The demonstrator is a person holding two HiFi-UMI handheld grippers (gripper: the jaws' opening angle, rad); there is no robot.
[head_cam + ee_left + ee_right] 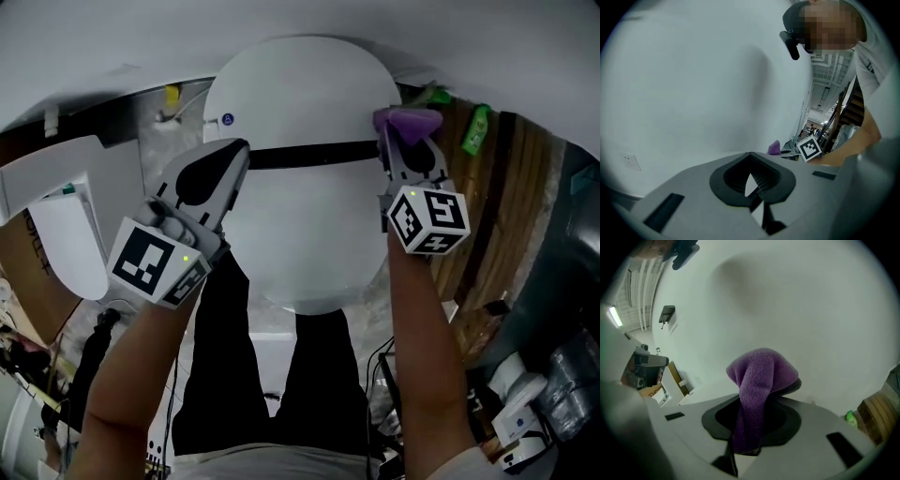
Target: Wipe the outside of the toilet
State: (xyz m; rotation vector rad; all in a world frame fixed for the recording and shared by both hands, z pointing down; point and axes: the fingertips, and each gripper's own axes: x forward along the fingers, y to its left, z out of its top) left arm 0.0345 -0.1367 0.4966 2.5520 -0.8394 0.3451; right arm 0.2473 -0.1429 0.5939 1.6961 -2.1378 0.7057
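- Left of toilet (300, 234): a white panel (66, 178) leans near, with a yellow item (172, 95) beyond it by the tank (300, 84). Room on this side looks tight.
- Left gripper (236, 155): jaws together and empty. It hovers at the toilet's left shoulder, by the left end of the dark gap (309, 155) between lid and tank. It is likely just standing by.
- Toilet: lid down, white. No streaks or wet marks show, so the wiped part cannot be told from the unwiped.
- Right gripper (401, 145): clamped on the cloth (409, 120), a purple wad bulging past the jaw tips. The cloth sits at the gap's right end, at the toilet's right rear corner. Whether it touches cannot be told.
- Progress, as a judgement: work is around the hinge line. The lid top, tank face, bowl sides and base are probably left. The bowl sides and base lie hidden under the lid in the head view.
- Right of toilet: a green bottle (476, 129) and a slatted wooden thing (511, 206) stand near. A sweep down this flank risks knocking the bottle.
- Behind toilet: the wall is close to the tank, leaving little reach there.
- Front of toilet: the person's legs (281, 375) stand against the rim, with cables on the floor on both sides.
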